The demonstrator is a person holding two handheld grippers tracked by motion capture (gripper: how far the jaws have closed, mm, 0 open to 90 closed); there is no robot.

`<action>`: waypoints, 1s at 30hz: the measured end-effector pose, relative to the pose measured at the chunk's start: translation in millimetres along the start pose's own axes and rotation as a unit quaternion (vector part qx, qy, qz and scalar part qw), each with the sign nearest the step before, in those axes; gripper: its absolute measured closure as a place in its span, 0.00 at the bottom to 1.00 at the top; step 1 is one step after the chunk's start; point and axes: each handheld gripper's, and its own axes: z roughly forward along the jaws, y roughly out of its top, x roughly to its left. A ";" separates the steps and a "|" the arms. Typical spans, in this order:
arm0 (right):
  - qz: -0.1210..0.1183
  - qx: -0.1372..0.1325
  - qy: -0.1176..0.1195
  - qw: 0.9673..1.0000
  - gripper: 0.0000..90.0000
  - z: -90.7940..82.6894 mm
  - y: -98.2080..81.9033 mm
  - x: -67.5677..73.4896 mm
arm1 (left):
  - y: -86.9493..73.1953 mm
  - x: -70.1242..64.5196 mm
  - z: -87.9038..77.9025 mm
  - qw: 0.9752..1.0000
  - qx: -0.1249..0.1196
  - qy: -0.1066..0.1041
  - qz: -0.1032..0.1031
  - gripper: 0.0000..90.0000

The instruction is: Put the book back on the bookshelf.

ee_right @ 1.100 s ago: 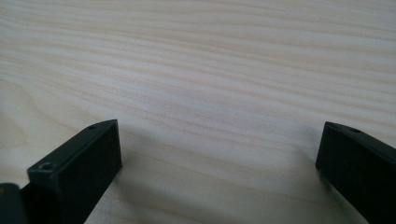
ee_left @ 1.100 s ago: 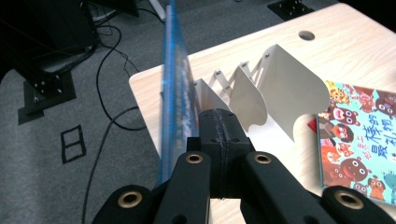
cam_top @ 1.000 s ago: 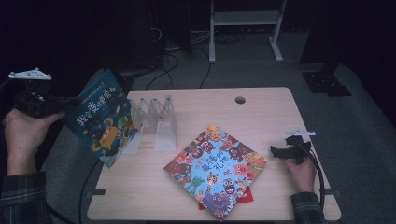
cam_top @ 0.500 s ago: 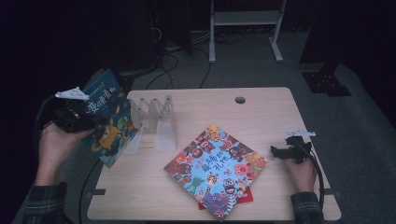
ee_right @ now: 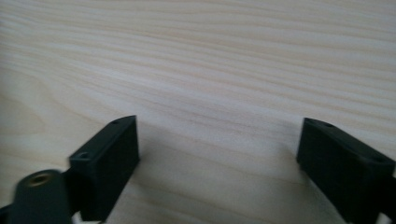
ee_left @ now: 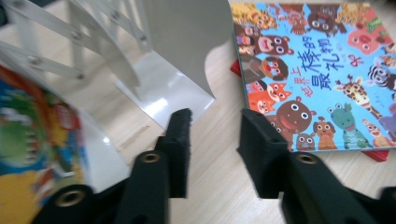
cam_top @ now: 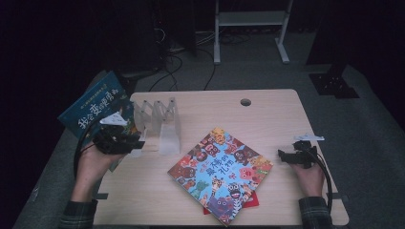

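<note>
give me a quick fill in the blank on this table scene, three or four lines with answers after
1. The colourful animal picture book lies flat on top of a thin ____ item whose corner peeks out from beneath it.
2. The blue picture book leans at the ____ end of the clear acrylic book rack.
3. The right gripper rests on the pale wooden table with its jaws ____.
4. The left gripper has ____ between its jaws.

Missing words: red; left; open; nothing

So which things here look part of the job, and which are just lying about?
Likely in play: left gripper, open beside the clear book rack; blue book in the rack; animal picture book.
Lying about: red book underneath; right gripper, open; floor cables.
</note>
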 end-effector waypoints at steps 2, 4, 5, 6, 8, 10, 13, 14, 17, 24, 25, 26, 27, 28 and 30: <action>-0.003 0.000 0.003 1.000 0.15 -0.8 -0.4 0.8 | -3.7 -2.8 10.2 1.000 0.005 -0.007 0.003 0.62; -0.004 0.002 0.005 1.000 0.16 -1.6 -0.6 1.3 | -7.8 -6.0 21.4 1.000 0.005 -0.017 0.005 0.59; -0.005 0.002 0.006 1.000 0.16 -2.0 -0.7 1.5 | -9.4 -7.4 26.3 1.000 0.007 -0.021 0.007 0.57; -0.007 0.003 0.007 1.000 0.17 -2.5 -0.9 1.8 | -10.4 -8.6 29.8 1.000 0.009 -0.022 0.009 0.56; -0.009 0.006 0.011 1.000 0.19 -4.0 -1.0 3.1 | -13.7 -12.0 40.7 0.999 0.012 -0.034 0.015 0.53; -0.014 0.007 0.015 1.000 0.20 -5.8 -1.3 4.3 | -16.4 -14.7 49.2 0.999 0.016 -0.041 0.018 0.50; -0.018 0.008 0.024 1.000 0.23 -12.3 -0.7 7.3 | -22.9 -19.4 65.5 0.998 0.024 -0.055 0.023 0.46; -0.018 0.005 0.028 0.999 0.24 -15.0 -0.5 8.1 | -25.3 -20.6 70.0 0.998 0.026 -0.060 0.022 0.45; -0.020 -0.005 0.047 0.999 0.26 -27.7 0.2 13.0 | -34.0 -24.3 85.0 0.996 0.027 -0.084 0.016 0.43; -0.046 -0.023 0.083 0.995 0.36 -53.1 -8.1 27.4 | -42.8 -32.0 101.0 0.993 0.027 -0.113 0.016 0.42; -0.049 -0.023 0.088 0.995 0.37 -55.3 -9.2 29.1 | -42.8 -32.0 101.0 0.993 0.027 -0.113 0.016 0.42; -0.049 -0.023 0.088 0.995 0.37 -55.3 -9.2 29.1 | -43.9 -33.4 102.8 0.993 0.031 -0.117 0.016 0.42; -0.053 -0.024 0.094 0.994 0.38 -58.5 -11.0 32.1 | -44.7 -34.4 104.7 0.992 0.031 -0.122 0.017 0.42; -0.057 -0.026 0.101 0.993 0.39 -60.3 -12.3 34.1 | -45.4 -35.5 106.6 0.992 0.032 -0.124 0.017 0.42; -0.065 -0.021 0.115 0.991 0.42 -62.7 -15.1 40.1 | -46.4 -37.2 110.2 0.991 0.036 -0.127 0.016 0.42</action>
